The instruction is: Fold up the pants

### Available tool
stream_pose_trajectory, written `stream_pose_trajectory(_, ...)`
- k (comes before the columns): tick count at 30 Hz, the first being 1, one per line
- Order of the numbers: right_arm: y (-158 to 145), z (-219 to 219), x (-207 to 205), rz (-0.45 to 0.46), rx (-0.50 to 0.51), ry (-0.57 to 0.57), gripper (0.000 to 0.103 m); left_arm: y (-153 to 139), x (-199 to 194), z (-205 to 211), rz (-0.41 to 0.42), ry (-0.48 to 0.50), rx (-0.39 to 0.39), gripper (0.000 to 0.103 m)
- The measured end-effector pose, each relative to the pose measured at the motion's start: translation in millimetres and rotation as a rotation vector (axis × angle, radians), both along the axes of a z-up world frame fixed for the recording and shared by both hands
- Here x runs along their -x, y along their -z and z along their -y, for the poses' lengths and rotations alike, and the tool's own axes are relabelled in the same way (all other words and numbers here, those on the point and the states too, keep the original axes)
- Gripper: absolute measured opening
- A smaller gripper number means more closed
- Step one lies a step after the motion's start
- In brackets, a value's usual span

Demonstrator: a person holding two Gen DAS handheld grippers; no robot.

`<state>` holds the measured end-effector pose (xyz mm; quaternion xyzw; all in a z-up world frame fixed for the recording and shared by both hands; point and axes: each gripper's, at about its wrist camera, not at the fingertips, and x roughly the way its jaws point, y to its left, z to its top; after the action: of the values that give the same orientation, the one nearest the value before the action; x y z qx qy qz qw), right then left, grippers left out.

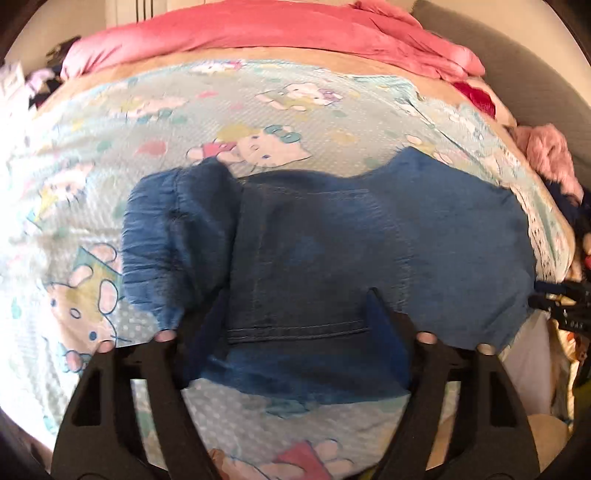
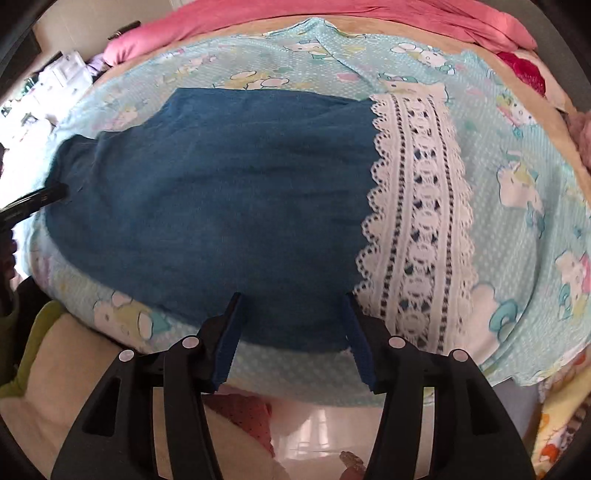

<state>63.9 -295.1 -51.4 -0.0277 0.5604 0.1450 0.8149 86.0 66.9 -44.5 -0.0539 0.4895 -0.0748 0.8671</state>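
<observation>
Blue denim pants (image 1: 332, 236) lie flat mid-bed on cartoon-print sheet (image 1: 258, 122), near its front edge. L gripper (image 1: 295, 332) jaws apart, nothing clamped; only L view shows elastic waistband (image 1: 155, 240) + stitched hem. R gripper (image 2: 291, 325) jaws apart too, empty; only R view shows white lace trim (image 2: 417, 221) at leg end. Pink blanket (image 1: 258, 33) along far edge.

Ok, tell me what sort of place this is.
Most likely a bedroom. The blue pants lie on a bed spread with a cartoon-print sheet, a pink blanket is bunched at its far edge, and loose clothes are piled at the side.
</observation>
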Motion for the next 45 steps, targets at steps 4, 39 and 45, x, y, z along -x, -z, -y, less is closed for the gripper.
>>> stream_pose_trajectory(4,3,1,4,0.006,0.003,0.000,0.053,-9,-5,-14,0.049,-0.042,0.047,0.055)
stream_pose_trajectory(39,-18,123,-143,0.153,-0.193,0.216,0.055,-4,-143,120,0.011,0.216,0.017,0.083)
stream_pose_trajectory(45,13,106,-148,0.095,-0.233,0.167,0.036,22,-162,121,-0.045,0.201,0.107,0.064)
